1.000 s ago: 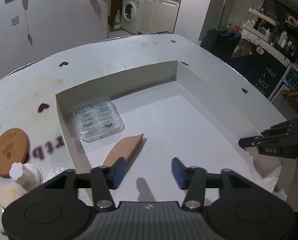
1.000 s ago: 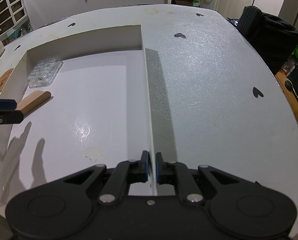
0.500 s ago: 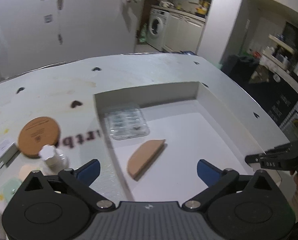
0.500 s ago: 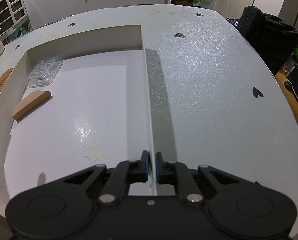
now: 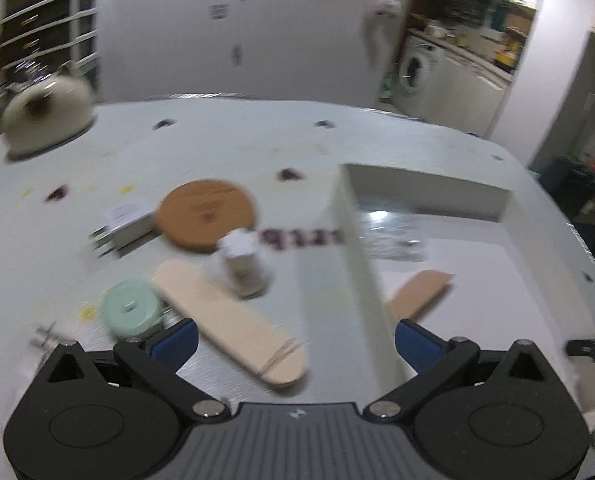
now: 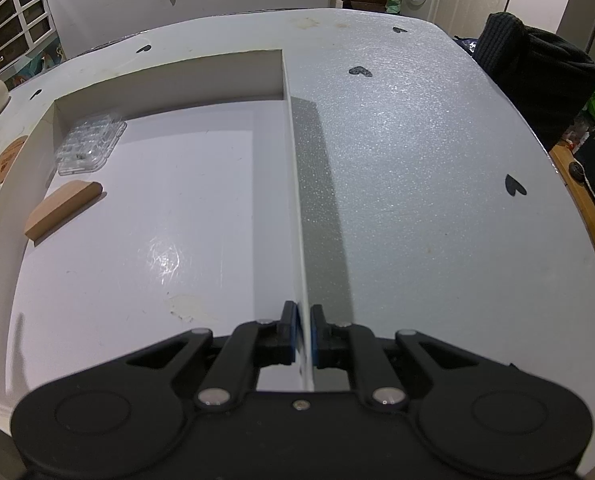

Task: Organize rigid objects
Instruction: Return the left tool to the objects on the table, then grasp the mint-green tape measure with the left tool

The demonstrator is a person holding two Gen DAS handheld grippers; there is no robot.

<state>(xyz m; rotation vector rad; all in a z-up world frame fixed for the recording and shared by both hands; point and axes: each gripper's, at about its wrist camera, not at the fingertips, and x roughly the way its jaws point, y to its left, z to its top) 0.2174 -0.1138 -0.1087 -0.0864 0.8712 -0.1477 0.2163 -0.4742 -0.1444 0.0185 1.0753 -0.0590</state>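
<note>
The left gripper [image 5: 295,340] stands wide apart and holds nothing, low in its blurred frame above a pale wooden stick [image 5: 233,322]. Left of the stick lies a mint green ring [image 5: 131,312]; above it, a small white bottle [image 5: 243,262], a round cork coaster [image 5: 206,214] and a white plug [image 5: 123,224]. The right gripper [image 6: 302,330] is clamped narrowly on the right wall of the white tray [image 6: 295,184]. At the tray's left side (upper left of that frame) lie a clear plastic case [image 6: 89,146] and a brown wooden piece [image 6: 63,208].
</note>
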